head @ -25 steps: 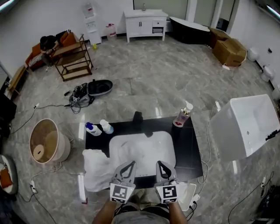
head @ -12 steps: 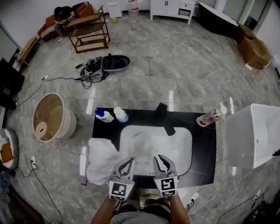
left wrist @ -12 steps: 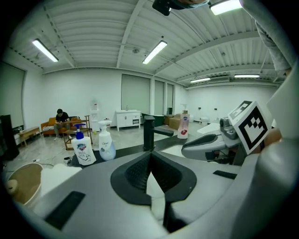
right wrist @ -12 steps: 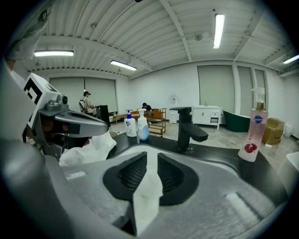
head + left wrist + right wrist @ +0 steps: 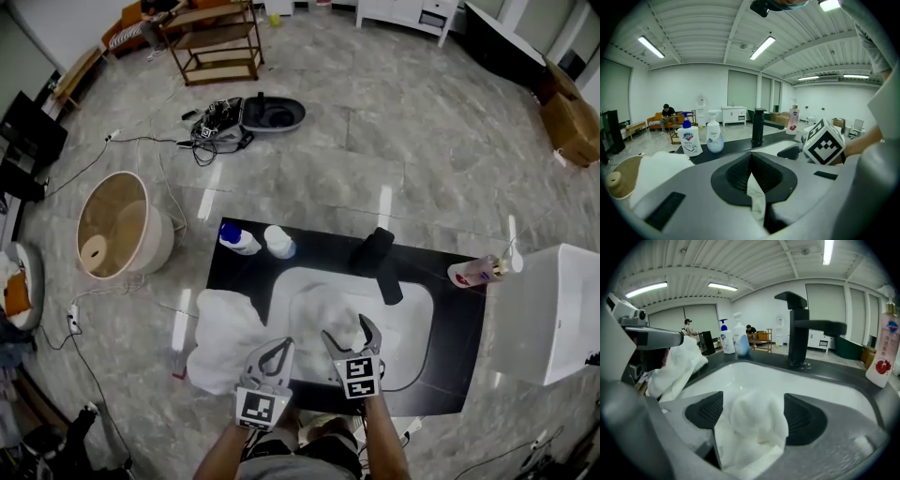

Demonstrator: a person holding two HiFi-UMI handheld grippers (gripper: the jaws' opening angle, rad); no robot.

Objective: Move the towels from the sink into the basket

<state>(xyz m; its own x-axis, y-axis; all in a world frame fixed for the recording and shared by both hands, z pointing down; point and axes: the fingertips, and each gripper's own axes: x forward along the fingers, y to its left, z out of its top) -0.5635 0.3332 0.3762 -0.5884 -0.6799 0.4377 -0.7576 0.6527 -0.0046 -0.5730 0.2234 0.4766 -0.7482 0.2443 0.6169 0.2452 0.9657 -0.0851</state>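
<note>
A white towel [image 5: 319, 314] lies bunched in the white sink [image 5: 281, 292] set in a black counter. My right gripper [image 5: 347, 330] hangs over it with its jaws opening; the towel's hump [image 5: 754, 420] sits between the pads [image 5: 705, 411] without being pinched. A second white towel [image 5: 220, 339] is draped over the counter's left front corner. My left gripper [image 5: 278, 349] is by the sink's front rim, beside that towel, jaws shut; a white sliver [image 5: 757, 199] shows in the slit below its tips [image 5: 751, 161]. The round wicker basket [image 5: 112, 225] stands on the floor, left of the counter.
A black faucet [image 5: 375, 258] stands behind the sink. Two soap bottles [image 5: 241, 241] [image 5: 279, 242] sit at the counter's back left, a pink-labelled bottle [image 5: 473, 272] at the right. A white tub [image 5: 553, 309] is to the right. Cables and a bag [image 5: 272, 114] lie on the floor.
My right gripper has moved forward over the sink towel, and its jaws have gone from shut to wide apart. The left gripper has stayed shut at the front rim. The head view shifted.
</note>
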